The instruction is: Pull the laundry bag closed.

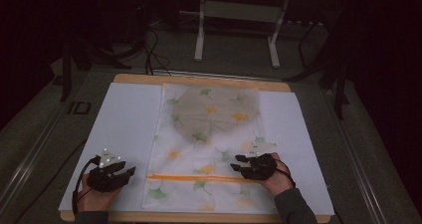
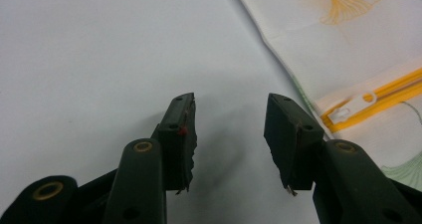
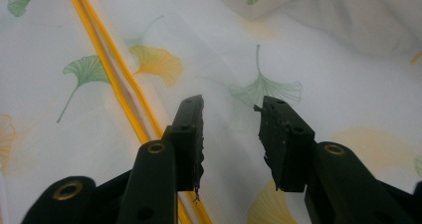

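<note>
The left tongs (image 1: 130,172) sit over bare white sheet (image 1: 124,119) near the front left corner, jaws apart with nothing between them. In the left gripper view the left tongs (image 2: 229,134) point toward the edge of the patterned bag (image 2: 358,45), and a white zip pull (image 2: 351,107) lies at the end of the orange zip (image 2: 393,87), just beside the right-hand jaw but not touching it.

The right tongs (image 1: 238,164) hover over the bag (image 1: 209,149), jaws also apart and empty; seen from the right tongs (image 3: 230,134) themselves, the orange zip (image 3: 107,69) runs slantwise just to one side of them.

The white sheet covers a wooden table (image 1: 199,78) whose edge shows at the back and front. Around it the room is dim: grey floor, cables, and the white legs of a stand (image 1: 239,30) behind the table.

The bag lies flat in the middle of the sheet, its long side running away from the person, the zip (image 1: 194,177) crossing it near the front end, left to right.

A greyish rounded shape (image 1: 214,112) shows through the far half of the bag; what it is I cannot make out. The corners of the room are lost in darkness.
</note>
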Tool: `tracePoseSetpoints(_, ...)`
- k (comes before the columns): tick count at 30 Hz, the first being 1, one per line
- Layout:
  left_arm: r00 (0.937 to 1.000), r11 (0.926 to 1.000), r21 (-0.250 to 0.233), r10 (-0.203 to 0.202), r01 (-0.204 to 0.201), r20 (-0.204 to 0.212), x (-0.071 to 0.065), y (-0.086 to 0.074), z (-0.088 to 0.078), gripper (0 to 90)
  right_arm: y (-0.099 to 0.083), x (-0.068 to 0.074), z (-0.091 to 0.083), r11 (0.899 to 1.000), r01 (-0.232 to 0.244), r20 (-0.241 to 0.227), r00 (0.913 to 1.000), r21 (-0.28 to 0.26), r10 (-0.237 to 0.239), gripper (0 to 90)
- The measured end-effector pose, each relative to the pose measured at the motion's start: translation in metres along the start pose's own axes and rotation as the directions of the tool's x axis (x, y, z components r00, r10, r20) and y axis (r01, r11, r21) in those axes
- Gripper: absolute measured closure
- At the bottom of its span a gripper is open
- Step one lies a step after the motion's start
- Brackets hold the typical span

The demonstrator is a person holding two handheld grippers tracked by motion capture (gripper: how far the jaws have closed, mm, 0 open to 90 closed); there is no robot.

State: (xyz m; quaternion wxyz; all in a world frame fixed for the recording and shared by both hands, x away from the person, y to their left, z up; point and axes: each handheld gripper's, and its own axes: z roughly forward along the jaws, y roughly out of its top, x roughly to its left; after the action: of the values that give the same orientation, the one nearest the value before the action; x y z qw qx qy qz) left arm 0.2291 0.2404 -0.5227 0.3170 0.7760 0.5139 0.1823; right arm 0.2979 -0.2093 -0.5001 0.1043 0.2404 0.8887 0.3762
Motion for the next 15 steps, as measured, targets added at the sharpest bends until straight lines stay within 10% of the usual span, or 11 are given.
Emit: tracePoseSetpoints(15, 1.0, 0.9999, 0.006, 0.008, -0.008, 0.004, -0.002, -0.002, -0.003, 56.0, 0.018, 0.015, 0.017, 0.998, 0.063, -0.052, 0.9967, 0.01, -0.063, 61.8)
